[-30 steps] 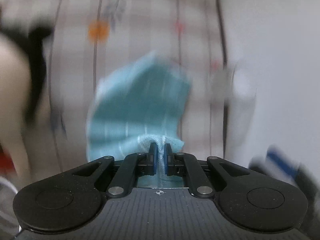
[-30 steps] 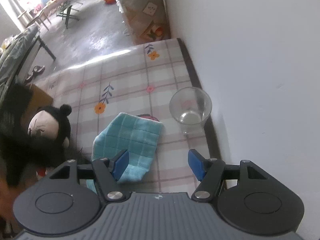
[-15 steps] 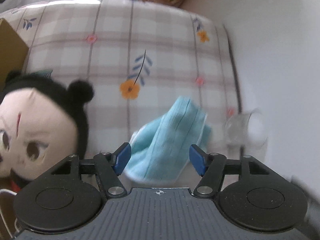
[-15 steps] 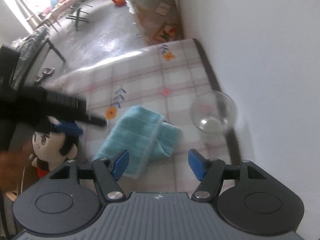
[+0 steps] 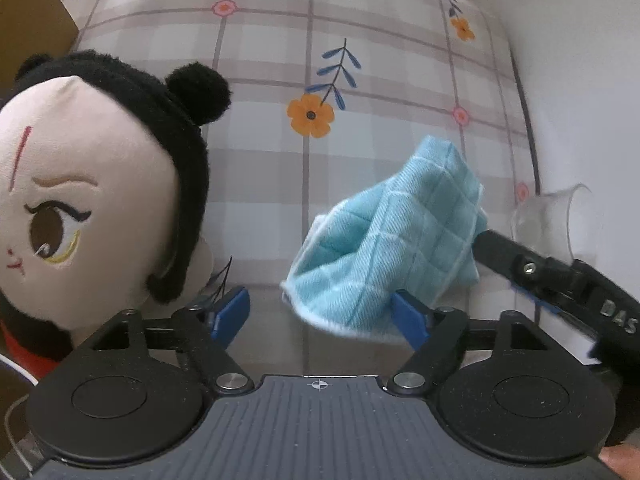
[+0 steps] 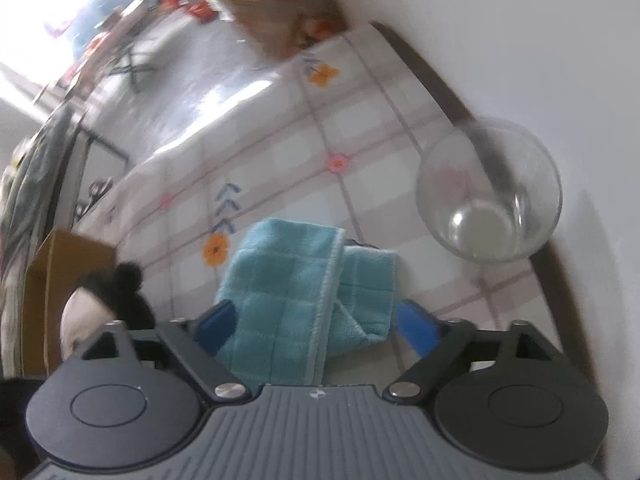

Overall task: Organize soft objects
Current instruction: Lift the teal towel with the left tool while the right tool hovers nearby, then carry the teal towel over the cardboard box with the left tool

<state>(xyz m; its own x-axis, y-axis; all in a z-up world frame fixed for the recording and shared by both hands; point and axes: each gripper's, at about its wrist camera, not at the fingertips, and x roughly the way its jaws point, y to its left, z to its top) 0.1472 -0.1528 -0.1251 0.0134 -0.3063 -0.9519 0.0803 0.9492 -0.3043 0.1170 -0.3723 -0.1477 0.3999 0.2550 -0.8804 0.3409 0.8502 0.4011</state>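
Note:
A folded light-blue cloth [image 5: 396,256] lies on the checked flowery tablecloth [image 5: 264,160]; it also shows in the right wrist view [image 6: 296,292]. A plush doll [image 5: 84,188] with a black wig lies at the left, and shows small in the right wrist view [image 6: 104,300]. My left gripper [image 5: 320,314] is open and empty, just short of the cloth's near edge, with the doll beside its left finger. My right gripper [image 6: 316,326] is open with its jaws on either side of the cloth; one finger [image 5: 532,272] reaches in from the right.
A clear glass cup [image 6: 488,192] stands right of the cloth near the white wall, also in the left wrist view [image 5: 548,216]. A brown cardboard box [image 5: 28,28] stands at the far left behind the doll. The table's dark edge [image 6: 424,68] runs along the wall.
My left gripper opened and let go of the cloth, then drew back left toward the doll. My right gripper moved in and down over the cloth.

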